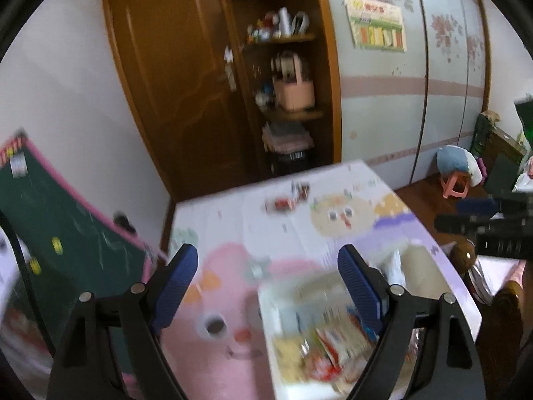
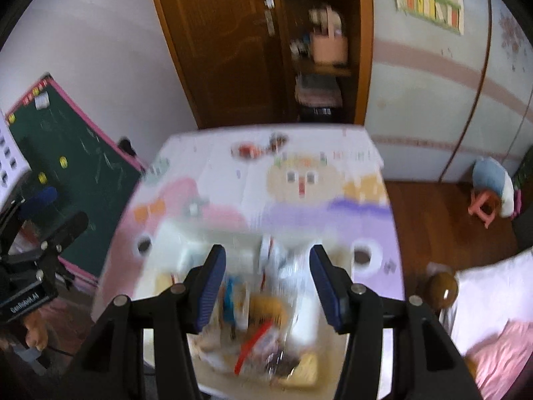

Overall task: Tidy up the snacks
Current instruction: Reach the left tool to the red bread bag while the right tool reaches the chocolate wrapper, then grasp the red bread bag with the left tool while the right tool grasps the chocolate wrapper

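Nearest my left camera, the left gripper (image 1: 269,286) stands with its blue pads wide apart and nothing between them, over the cartoon-printed tabletop (image 1: 299,230). My right gripper (image 2: 266,283) has its jaws partly apart, clamping nothing, above the white tray (image 2: 309,316) at the near edge of the tabletop, where blurred snack packets (image 2: 263,333) lie heaped. Two small snacks (image 2: 256,148) sit near the far edge. A green chalkboard (image 1: 66,223) leans beside the left edge.

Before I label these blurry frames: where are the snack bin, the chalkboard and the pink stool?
snack bin (image 2: 309,316), right wrist view, white right wall.
chalkboard (image 2: 83,166), right wrist view, green face.
pink stool (image 1: 454,185), left wrist view, seat.
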{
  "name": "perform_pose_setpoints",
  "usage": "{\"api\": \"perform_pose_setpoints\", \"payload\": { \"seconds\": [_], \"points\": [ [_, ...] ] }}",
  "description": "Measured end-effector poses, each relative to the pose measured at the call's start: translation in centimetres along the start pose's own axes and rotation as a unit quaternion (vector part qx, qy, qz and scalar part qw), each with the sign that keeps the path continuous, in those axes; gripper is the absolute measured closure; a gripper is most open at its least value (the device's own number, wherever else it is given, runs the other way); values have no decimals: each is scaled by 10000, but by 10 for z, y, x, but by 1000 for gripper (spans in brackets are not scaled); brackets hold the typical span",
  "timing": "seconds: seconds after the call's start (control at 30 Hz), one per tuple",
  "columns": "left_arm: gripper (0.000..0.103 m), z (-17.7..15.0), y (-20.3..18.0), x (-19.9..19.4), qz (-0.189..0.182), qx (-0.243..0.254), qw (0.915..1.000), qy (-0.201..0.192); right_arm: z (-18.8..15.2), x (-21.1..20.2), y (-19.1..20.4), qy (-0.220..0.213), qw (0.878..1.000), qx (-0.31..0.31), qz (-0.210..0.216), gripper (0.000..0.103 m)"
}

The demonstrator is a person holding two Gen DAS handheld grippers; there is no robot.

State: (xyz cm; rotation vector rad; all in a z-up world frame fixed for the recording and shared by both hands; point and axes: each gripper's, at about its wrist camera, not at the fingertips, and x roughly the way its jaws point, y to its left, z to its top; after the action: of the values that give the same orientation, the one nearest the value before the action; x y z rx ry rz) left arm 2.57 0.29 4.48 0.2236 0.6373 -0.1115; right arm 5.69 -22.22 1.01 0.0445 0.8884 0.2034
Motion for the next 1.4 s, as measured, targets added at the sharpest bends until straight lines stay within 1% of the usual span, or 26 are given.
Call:
{"api": "perform_pose_setpoints", "payload": {
  "seconds": [0.03, 0.07, 0.17, 0.23, 0.33, 0.4, 0.47, 0.53, 0.63, 0.7, 0.73, 0.83, 0.87, 0.9, 0.97, 1.0, 1.03, 1.13, 1.17, 1.3, 1.37, 1.4],
  "points": [
    [13, 12, 0, -2, 26, 47, 10000, -72, 15, -4, -1, -74, 10000, -25, 16, 50],
    [12, 29, 3, -3, 44, 68, 9998, -173, 33, -8, -1, -170, 9998, -70, 12, 50],
    [12, 69, 5, -2, -11, 37, 9992, -395, 78, -12, -2, -337, 9991, -213, -165, 50],
    [11, 92, 7, 3, -21, -13, 9989, -473, 105, -10, -5, -406, 9983, -232, -334, 50],
    [11, 123, 7, 22, 58, -23, 9988, -482, 141, 1, -16, -413, 9982, -68, -419, 50],
    [11, 145, 11, 46, 247, -74, 9987, -438, 163, 12, -23, -443, 9978, -14, -496, 50],
    [11, 163, 14, 75, 432, -169, 9984, -312, 186, 28, -29, -466, 9964, 47, -705, 50],
    [11, 179, 21, 112, 593, -359, 9975, -114, 204, 46, -36, -409, 9958, 130, -814, 50],
    [12, 194, 37, 179, 796, -691, 9942, 201, 229, 89, -52, -243, 9957, 432, -786, 50],
    [12, 192, 43, 220, 790, -807, 9927, 429, 237, 125, -61, -36, 9957, 594, -715, 50],
    [12, 189, 46, 250, 714, -841, 9918, 644, 239, 139, -62, 46, 9956, 626, -699, 50],
    [12, 171, 50, 316, 466, -996, 9864, 1219, 239, 202, -68, 479, 9940, 693, -693, 50],
    [12, 161, 51, 344, 403, -1047, 9833, 1435, 238, 217, -69, 577, 9934, 694, -713, 50],
    [12, 151, 49, 358, 377, -1042, 9816, 1554, 233, 241, -70, 727, 9923, 694, -725, 50],
    [12, 129, 44, 399, 416, -1044, 9766, 1834, 224, 275, -69, 946, 9910, 640, -702, 50],
    [12, 119, 42, 410, 407, -1085, 9744, 1928, 219, 289, -68, 1039, 9903, 621, -687, 50],
    [12, 106, 40, 428, 335, -1200, 9703, 2072, 214, 304, -66, 1134, 9895, 604, -662, 50],
    [13, 74, 31, 461, 213, -1523, 9592, 2375, 198, 345, -63, 1392, 9862, 689, -570, 50],
    [13, 63, 29, 474, 243, -1645, 9538, 2501, 193, 355, -62, 1456, 9851, 720, -558, 50],
    [13, 35, 22, 491, 439, -1895, 9424, 2720, 184, 387, -59, 1540, 9829, 897, -466, 50],
    [13, 26, 21, 498, 380, -2097, 9357, 2812, 183, 400, -59, 1542, 9818, 1040, -395, 50],
    [13, 23, 20, 500, 319, -2167, 9338, 2828, 181, 405, -60, 1526, 9810, 1143, -347, 50]
  ]
}}
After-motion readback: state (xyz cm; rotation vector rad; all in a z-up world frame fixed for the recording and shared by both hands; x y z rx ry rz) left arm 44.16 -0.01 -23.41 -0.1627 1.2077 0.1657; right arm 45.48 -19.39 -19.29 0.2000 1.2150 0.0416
